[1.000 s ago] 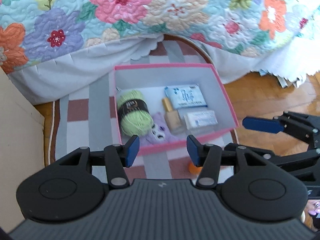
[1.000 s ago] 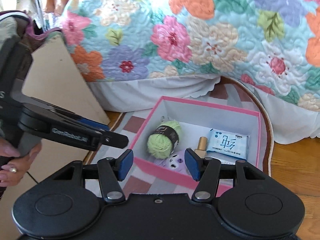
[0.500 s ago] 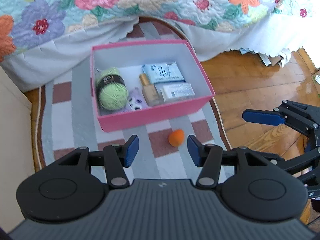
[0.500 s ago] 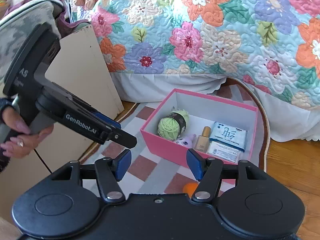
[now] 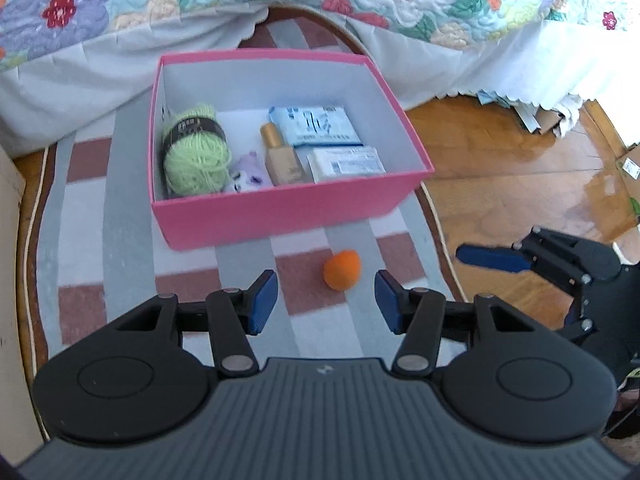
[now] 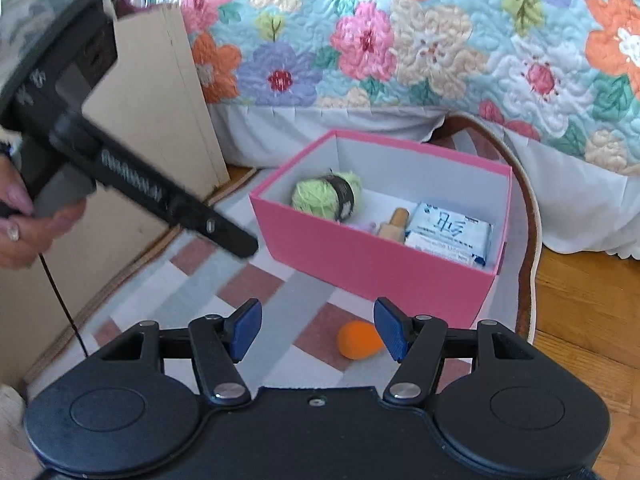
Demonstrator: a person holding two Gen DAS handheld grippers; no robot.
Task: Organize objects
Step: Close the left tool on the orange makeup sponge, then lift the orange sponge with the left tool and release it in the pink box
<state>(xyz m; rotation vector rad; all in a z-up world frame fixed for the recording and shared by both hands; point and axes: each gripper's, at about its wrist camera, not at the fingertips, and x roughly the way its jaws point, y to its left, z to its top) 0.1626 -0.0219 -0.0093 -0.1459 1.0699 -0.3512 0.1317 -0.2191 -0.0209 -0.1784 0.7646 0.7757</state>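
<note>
Both our left tongs [image 5: 325, 300] and right tongs [image 6: 317, 330] stand apart, empty. The small orange egg-shaped sponge [image 5: 342, 269], at 6 o'clock of the pink cardboard box [image 5: 280, 208], may roll away if a pad nudges it off-centre.

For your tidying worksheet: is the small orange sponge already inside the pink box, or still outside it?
Outside. The orange sponge lies on the striped rug, in front of the pink box's near wall, apart from it.

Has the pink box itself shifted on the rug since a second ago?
No. The box sits on the same rug stripes before the bed skirt; only the cameras moved, bringing the orange ball into view.
</note>
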